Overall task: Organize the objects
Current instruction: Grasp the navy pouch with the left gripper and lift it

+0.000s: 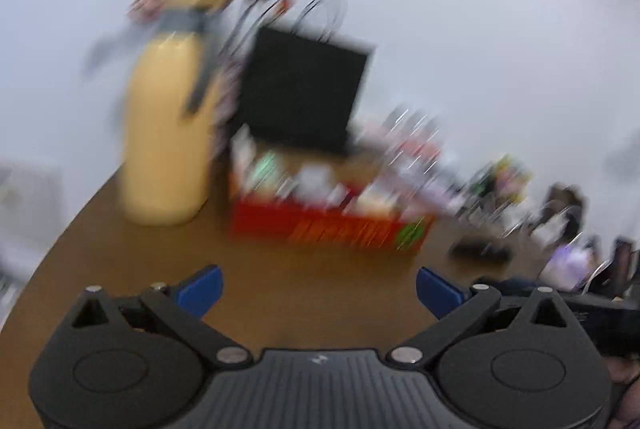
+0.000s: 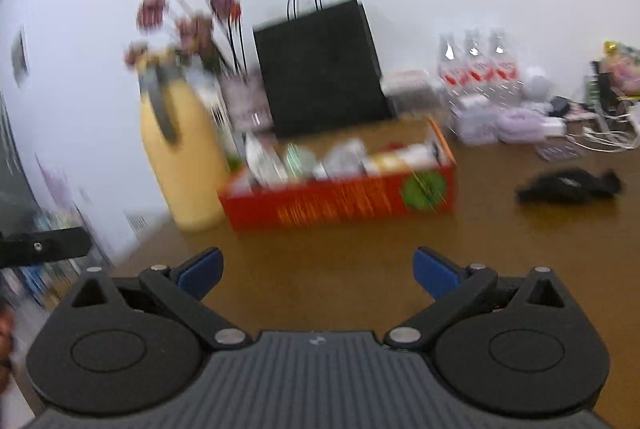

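Table [image 2: 320,261]: brown wood, bare along the lower middle of both views.

Box [image 2: 340,197]: red carton, open-topped, at frame centre; its long axis runs left to right, the right end tipped slightly upward in the right view. Packed with pale packets, too blurred to name singly.

Bottle [image 2: 184,157]: tall, yellow, upright, dark strap at the neck, just left of the box.

Flowers [image 2: 180,1]: pinkish blooms, upper left, behind the bottle.

Bag [image 2: 320,69]: black paper, handles up, standing directly behind the box against the white wall.

Clear bottles [image 2: 476,65]: a row with red labels, right of the bag, beside pale bundles and cables.

Black cloth [image 2: 568,185]: possibly a pouch, lying at the right, well apart from the box.

Left gripper [image 1: 318,289]: bottom centre of its view, aimed at the box, blue fingers [image 1: 202,289] spread wide, nothing between them.

Right gripper [image 2: 318,273]: same pose, jaws wide apart, empty, table showing between; the box lies ahead, not touched. A dark bar enters at its left edge.
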A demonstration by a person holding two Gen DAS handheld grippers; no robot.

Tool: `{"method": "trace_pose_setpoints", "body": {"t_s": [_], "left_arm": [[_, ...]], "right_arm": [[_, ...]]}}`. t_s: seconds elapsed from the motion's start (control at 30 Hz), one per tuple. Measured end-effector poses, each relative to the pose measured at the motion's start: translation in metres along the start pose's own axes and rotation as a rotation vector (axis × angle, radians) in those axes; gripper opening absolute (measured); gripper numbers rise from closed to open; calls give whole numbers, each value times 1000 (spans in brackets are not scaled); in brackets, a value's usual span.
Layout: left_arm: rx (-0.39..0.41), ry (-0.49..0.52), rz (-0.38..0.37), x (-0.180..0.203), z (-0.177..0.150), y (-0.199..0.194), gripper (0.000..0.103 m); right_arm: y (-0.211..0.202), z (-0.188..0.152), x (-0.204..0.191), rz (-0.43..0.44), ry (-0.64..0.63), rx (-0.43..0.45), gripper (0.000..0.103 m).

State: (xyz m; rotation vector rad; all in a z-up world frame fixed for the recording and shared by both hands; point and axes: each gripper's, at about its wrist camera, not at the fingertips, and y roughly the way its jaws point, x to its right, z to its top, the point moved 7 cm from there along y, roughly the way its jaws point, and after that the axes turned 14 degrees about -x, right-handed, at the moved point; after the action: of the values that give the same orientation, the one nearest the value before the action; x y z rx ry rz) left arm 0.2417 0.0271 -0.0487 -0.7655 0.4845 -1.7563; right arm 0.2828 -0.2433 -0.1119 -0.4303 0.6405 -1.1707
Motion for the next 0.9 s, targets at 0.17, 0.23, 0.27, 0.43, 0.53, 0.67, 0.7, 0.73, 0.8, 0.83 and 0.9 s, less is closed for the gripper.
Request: {"method": "trace_pose_setpoints", "body": {"t_s": [0.17,0.23,0.27,0.43,0.53,0.67,0.7,0.73,0.8,0.83,0.9], "left_arm": [[-112,-81,142,-20,-55,-10,101],[-79,-50,186,-17,-65,-22,101],[-63,-36,198,-14,-68,-29,102],[-6,8,175,1,-84,-63,103],[5,15,158,1,-90,-68,103],[-17,5,140,-14,-101,-51,103],[-25,0,151,-23,-104,-41,103],[-48,-20,189,-33,-103,-26,103],[-66,-63,236,-48,-98,-5,94],[-65,-78,223,-53,-93,4,92],[-66,-113,141,-59,-83,18,82]], "right_arm": [[-31,-52,-22,33,-28,-49,103],[-44,-68,-34,47,-56,-58,103],[-49,-74,-38,52,-66,-62,103],[-74,-94,-62,77,-133,-77,103],[-78,-98,-73,73,-169,-71,103],[-62,-102,-78,90,-159,-91,103],[-52,-104,-78,88,-155,-100,103],[-41,-105,-79,78,-152,-112,103],[-20,-107,-85,70,-155,-134,99],[-10,-107,-89,76,-162,-145,97],[6,-102,-96,99,-156,-140,94]]}}
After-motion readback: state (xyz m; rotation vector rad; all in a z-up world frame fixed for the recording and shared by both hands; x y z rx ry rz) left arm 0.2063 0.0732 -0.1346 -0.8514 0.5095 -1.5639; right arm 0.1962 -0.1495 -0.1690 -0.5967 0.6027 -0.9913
